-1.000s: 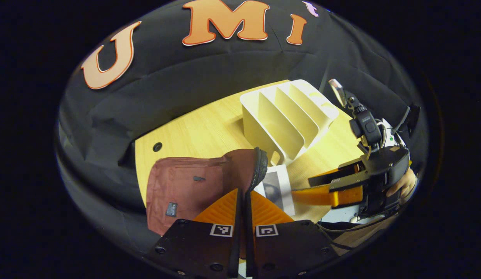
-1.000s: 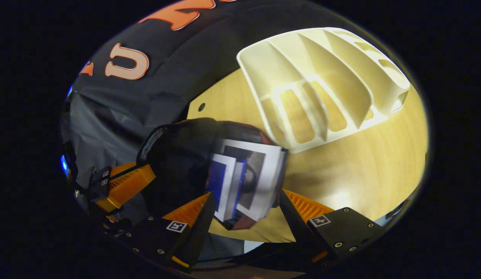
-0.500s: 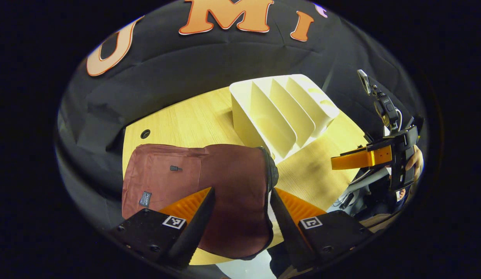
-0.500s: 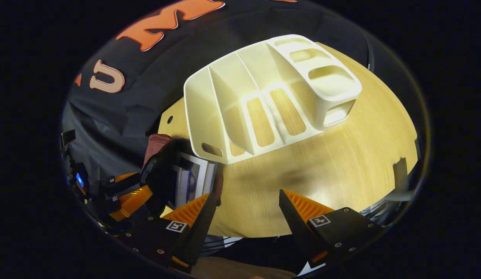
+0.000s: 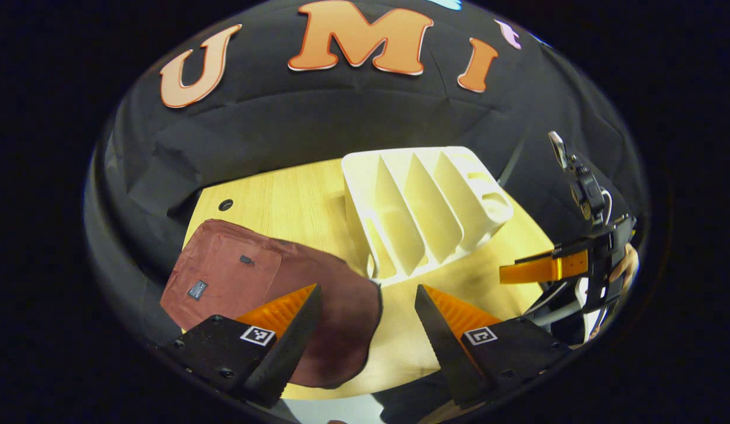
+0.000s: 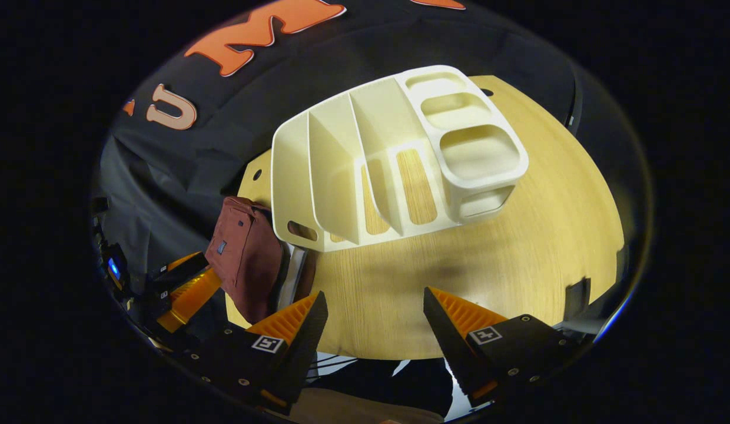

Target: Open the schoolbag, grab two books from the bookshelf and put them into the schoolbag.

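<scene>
Left jaws: left gripper (image 5: 368,324) spread wide, holding nothing, poised over the near end of the schoolbag (image 5: 265,282).
Right jaws: right gripper (image 6: 371,330) spread wide, holding nothing, above bare tabletop (image 6: 518,247), in front of the bookshelf (image 6: 394,153).
Schoolbag: lies flat at the tabletop's left front, beside the bookshelf's near left corner; its open end faces the right gripper.
Book: a pale edge of a book (image 6: 291,271) shows at the bag's mouth in the right gripper view; how many are inside cannot be told.
Bookshelf: stands mid-tabletop; the slots visible hold no books.
Stage (judged): loading looks finished or nearly so.
Risk: the bag's near end sits at the tabletop's front edge, mouth unfastened; a nudge from either gripper could tip it off or slide the book out.
</scene>
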The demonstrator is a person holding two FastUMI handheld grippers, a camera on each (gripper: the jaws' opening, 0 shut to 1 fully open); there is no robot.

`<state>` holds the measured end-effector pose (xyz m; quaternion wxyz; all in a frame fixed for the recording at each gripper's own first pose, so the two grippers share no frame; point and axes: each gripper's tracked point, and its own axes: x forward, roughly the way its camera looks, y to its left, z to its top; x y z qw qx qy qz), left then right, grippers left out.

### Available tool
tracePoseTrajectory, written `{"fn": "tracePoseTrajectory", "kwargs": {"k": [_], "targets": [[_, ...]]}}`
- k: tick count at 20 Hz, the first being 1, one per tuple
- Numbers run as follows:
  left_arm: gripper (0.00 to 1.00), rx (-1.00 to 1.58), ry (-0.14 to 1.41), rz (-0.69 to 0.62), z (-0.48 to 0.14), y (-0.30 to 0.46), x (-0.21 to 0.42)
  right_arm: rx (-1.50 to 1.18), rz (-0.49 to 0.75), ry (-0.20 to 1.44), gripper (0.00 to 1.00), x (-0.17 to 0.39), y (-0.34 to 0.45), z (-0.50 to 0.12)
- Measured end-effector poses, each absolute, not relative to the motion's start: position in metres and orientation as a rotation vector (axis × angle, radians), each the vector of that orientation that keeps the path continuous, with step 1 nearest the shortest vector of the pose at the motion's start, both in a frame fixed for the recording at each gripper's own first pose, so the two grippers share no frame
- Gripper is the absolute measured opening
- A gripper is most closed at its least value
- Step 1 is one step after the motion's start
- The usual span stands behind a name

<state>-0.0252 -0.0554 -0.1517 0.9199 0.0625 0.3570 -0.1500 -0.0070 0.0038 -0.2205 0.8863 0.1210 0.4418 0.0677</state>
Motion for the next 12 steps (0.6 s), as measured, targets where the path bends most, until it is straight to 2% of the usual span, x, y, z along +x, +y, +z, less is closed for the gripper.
{"fn": "tracePoseTrajectory", "kwargs": {"k": [6, 12], "targets": [[0.99, 0.102, 0.446, -0.234, -0.079, -0.102, 0.009, 0.142, 0.161, 0.678, 0.98, 0.018, -0.015, -0.138], [0.98, 0.058, 0.163, -0.183, 0.010, -0.126, 0.028, 0.082, 0.116, 0.248, 0.97, 0.031, -0.037, -0.010]]}}
